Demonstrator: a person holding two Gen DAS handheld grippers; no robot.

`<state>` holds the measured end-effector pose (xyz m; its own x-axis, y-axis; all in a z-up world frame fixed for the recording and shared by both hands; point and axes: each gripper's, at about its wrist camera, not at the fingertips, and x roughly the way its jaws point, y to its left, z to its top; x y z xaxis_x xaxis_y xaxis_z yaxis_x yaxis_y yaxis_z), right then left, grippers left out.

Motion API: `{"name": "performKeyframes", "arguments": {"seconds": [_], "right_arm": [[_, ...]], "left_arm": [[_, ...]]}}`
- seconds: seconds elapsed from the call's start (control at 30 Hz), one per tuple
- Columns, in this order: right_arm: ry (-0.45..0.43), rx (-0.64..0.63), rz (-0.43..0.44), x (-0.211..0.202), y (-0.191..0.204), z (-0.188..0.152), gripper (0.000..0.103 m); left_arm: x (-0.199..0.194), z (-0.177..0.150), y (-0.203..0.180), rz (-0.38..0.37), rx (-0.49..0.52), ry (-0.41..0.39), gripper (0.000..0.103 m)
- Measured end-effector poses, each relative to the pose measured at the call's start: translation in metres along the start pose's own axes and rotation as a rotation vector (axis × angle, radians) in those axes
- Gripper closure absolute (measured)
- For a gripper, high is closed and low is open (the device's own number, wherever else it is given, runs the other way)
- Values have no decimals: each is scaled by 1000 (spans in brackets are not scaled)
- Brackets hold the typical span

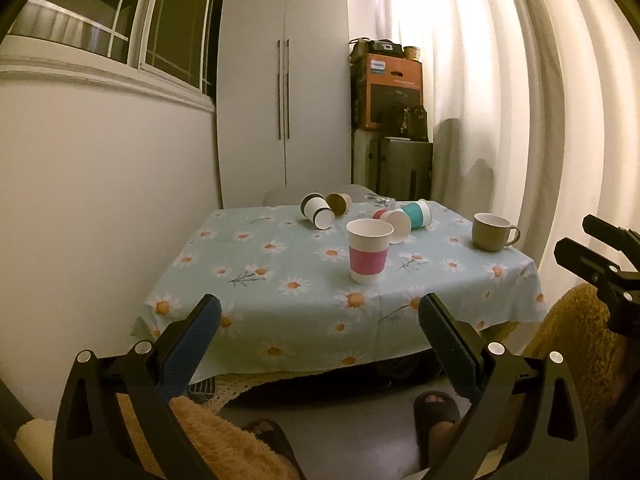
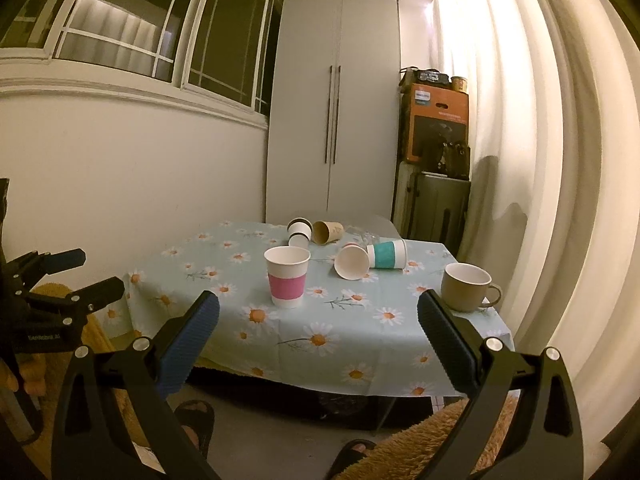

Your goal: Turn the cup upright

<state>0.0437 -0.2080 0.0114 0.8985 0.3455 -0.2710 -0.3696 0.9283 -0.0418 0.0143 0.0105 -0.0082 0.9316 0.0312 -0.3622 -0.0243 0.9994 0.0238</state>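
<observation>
A pink-banded paper cup (image 1: 368,250) (image 2: 286,277) stands upright mid-table. Behind it several paper cups lie on their sides: a red-banded one (image 1: 394,222) (image 2: 352,262), a teal-banded one (image 1: 418,213) (image 2: 387,254), a dark-banded one (image 1: 318,210) (image 2: 299,232) and a brown one (image 1: 339,203) (image 2: 327,232). My left gripper (image 1: 320,320) is open and empty, short of the table's near edge. My right gripper (image 2: 319,318) is open and empty, also short of the table; it shows at the right edge of the left wrist view (image 1: 588,248).
A beige mug (image 1: 493,232) (image 2: 469,286) stands upright at the table's right. The table has a daisy-print cloth (image 1: 304,312) (image 2: 340,344). A white wardrobe (image 1: 284,88), stacked boxes (image 1: 394,92) and curtains (image 1: 520,100) stand behind. Slippered feet (image 1: 436,408) are below.
</observation>
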Motion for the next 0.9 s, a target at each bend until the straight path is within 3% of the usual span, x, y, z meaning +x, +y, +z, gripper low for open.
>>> {"name": "performKeyframes", "arguments": {"seconds": [0.9], "right_arm": [[2, 2, -3, 1, -3, -2, 5]], "left_arm": [[-1, -2, -2, 0, 6, 2, 7]]}}
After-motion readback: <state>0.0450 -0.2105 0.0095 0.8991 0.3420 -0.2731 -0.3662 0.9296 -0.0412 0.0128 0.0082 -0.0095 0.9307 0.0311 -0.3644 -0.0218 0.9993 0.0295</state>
